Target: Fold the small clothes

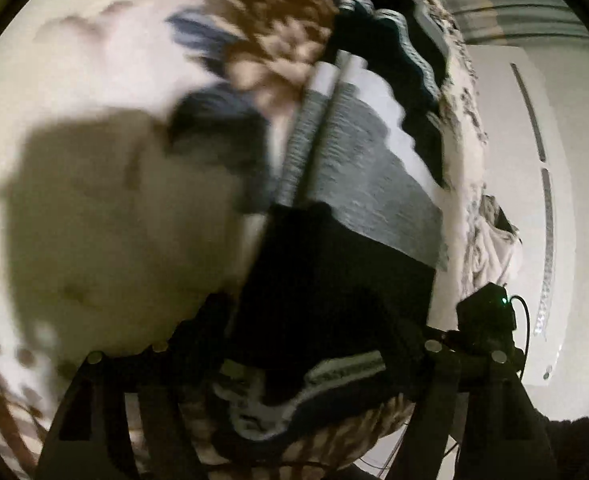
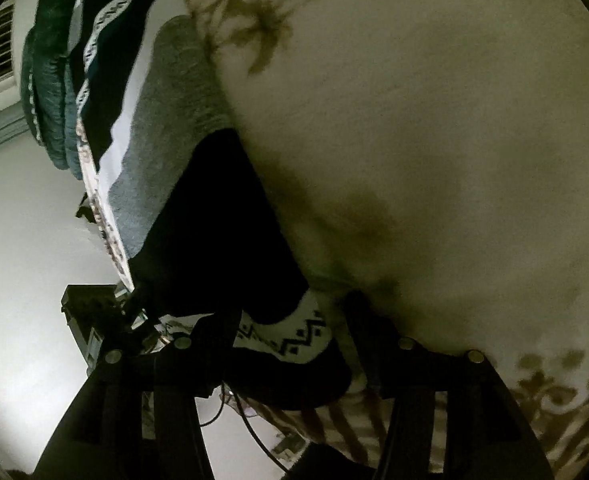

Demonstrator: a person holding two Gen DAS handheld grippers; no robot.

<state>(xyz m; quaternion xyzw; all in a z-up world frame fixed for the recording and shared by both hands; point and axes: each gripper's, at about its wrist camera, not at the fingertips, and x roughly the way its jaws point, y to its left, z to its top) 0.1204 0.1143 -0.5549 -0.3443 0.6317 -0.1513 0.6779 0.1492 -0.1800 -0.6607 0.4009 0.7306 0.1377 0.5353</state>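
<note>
A small sweater (image 1: 334,280) in black, grey and white bands lies on a cream bedspread (image 1: 94,208) along the bed's edge. My left gripper (image 1: 314,340) stands open over its black end, with cloth lying between the spread fingers. In the right wrist view the same sweater (image 2: 214,220) runs up the frame. Its white zigzag-patterned hem (image 2: 294,340) sits between the fingers of my right gripper (image 2: 290,328), which is open too. The pads of neither gripper press on the cloth. The left wrist view is blurred.
Beyond the sweater lie dark clothes with patterned stripes (image 1: 394,40), also seen as a folded stack (image 2: 54,80). The bedspread (image 2: 414,120) has brown flower prints. The bed edge drops to a pale floor (image 2: 26,240). A black device with a green light (image 1: 490,312) sits close by.
</note>
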